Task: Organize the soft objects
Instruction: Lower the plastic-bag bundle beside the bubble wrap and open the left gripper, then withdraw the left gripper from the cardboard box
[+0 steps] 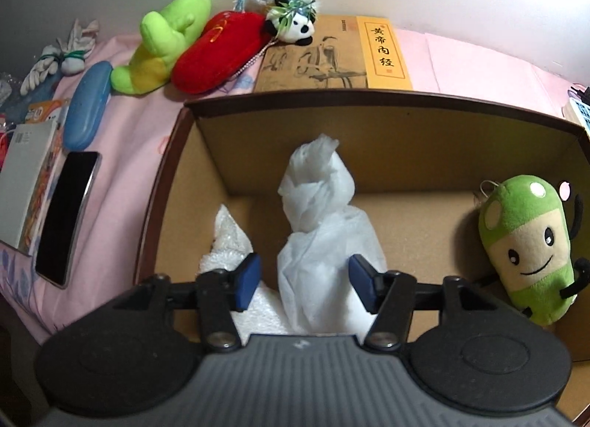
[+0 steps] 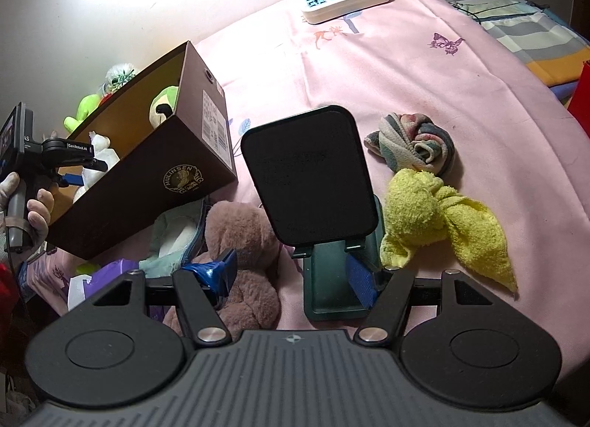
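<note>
White cloth (image 1: 317, 220) bundled upright inside box (image 1: 368, 131), between blue pads of left gripper (image 1: 308, 279), jaws spread, not pinching. Green mushroom plush (image 1: 527, 246) leaning in box's right corner. Beyond box: book (image 1: 332, 58), red plush (image 1: 217, 54), panda (image 1: 295, 24). Right gripper (image 2: 291, 275) open over pink bed sheet (image 2: 405, 69), brown plush (image 2: 243, 250) at left pad, phone stand (image 2: 313, 176) ahead, yellow towel (image 2: 438, 220) right.
</note>
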